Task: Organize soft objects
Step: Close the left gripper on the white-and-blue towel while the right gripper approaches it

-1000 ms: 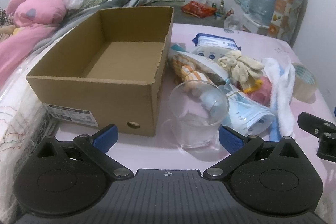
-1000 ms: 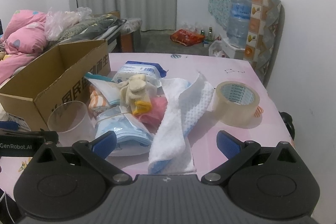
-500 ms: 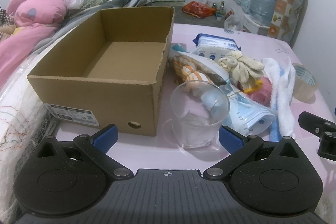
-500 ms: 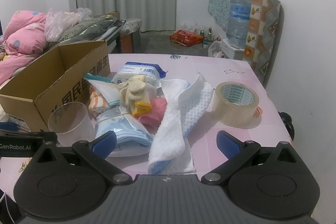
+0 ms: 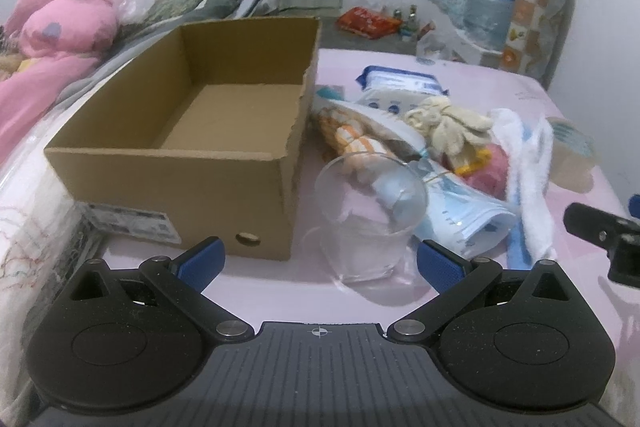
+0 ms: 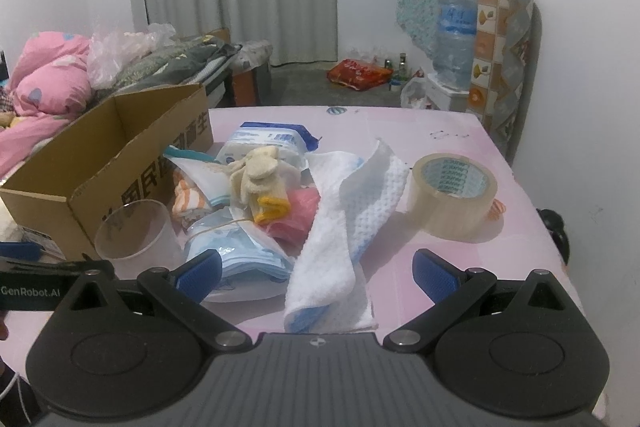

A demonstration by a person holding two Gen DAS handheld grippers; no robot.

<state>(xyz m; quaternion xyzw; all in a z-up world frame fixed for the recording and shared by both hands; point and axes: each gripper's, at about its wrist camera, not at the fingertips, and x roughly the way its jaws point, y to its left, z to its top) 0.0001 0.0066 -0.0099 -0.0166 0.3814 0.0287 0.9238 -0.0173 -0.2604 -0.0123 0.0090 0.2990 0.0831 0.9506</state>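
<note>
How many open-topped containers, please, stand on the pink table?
2: the brown cardboard box at the table's left, and the clear plastic cup beside its near right corner. The pile may hide others.

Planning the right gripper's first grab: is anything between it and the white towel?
Nothing visible. The white towel lies straight ahead of the open right gripper, its near end between the fingers' line. The tape roll sits off to the right, the blue mask pack to the left.
</note>
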